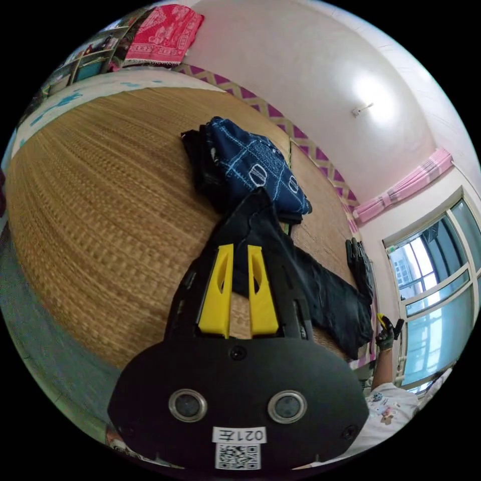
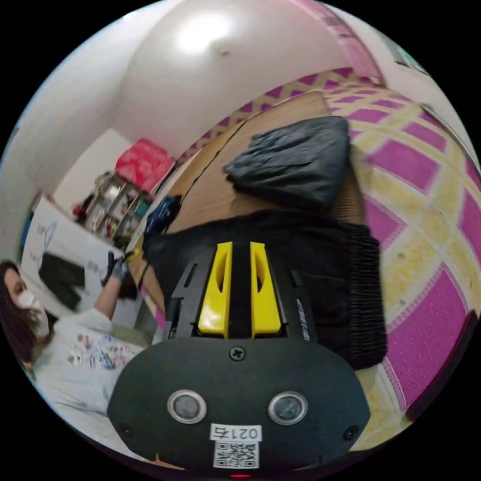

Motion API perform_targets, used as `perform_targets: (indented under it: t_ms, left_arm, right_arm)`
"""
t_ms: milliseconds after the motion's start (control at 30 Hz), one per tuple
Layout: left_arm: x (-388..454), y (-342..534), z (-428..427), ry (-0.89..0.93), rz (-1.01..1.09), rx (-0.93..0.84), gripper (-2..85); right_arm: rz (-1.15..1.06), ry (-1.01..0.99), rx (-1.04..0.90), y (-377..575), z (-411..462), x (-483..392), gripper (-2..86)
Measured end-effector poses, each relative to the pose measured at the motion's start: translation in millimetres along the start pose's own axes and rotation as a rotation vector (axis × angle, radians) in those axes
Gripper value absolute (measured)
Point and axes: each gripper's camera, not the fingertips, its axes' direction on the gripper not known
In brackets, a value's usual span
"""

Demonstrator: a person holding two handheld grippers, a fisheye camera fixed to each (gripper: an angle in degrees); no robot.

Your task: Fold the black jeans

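Left gripper view: left claw (image 1: 239,250) pinches black jeans (image 1: 320,285) hem; jeans stretch lengthwise toward right claw (image 2: 239,248), clamped on waistband; bare mat (image 1: 100,200) alongside.

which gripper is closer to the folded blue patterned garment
Left. The left gripper grips the black jeans right below the blue garment; the right gripper holds the jeans' far end.

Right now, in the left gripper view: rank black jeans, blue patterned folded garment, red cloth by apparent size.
1. Black jeans, largest.
2. Blue patterned folded garment.
3. Red cloth, smallest, though it sits far off at the fisheye edge, so its true size is unsure.
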Motion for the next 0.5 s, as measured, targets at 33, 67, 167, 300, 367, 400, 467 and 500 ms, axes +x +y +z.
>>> perform_targets:
  t_ms: [33, 67, 167, 300, 367, 400, 467, 500]
  left_arm:
    - [-4, 5, 4, 0.005, -0.009, -0.006, 5.2]
    - [-5, 6, 6, 0.005, -0.016, -0.006, 5.4]
    - [-15, 13, 17, 0.014, -0.076, 0.028, 6.5]
    - [-30, 0, 42, 0.109, -0.142, 0.06, 7.1]
    - [-33, -9, 56, 0.144, -0.149, 0.044, 6.0]
    - [-35, -15, 64, 0.143, -0.157, 0.027, 4.4]
    - [-39, -19, 71, 0.16, -0.175, 0.029, 0.4]
    - [-42, -20, 72, 0.189, -0.176, 0.034, -0.2]
  right_arm:
    - [-0.084, -0.012, -0.061, 9, 19, -22, 6.6]
    - [-0.174, -0.036, -0.12, 21, 39, -44, 6.5]
    - [-0.344, -0.093, -0.228, 51, 87, -90, 6.6]
    - [-0.428, -0.186, -0.307, 81, 129, -121, 6.7]
    - [-0.452, -0.238, -0.337, 96, 148, -130, 7.1]
    - [-0.455, -0.244, -0.348, 99, 153, -131, 7.2]
    - [-0.465, -0.253, -0.396, 111, 173, -131, 8.1]
    - [-0.471, -0.255, -0.408, 114, 178, -131, 8.3]
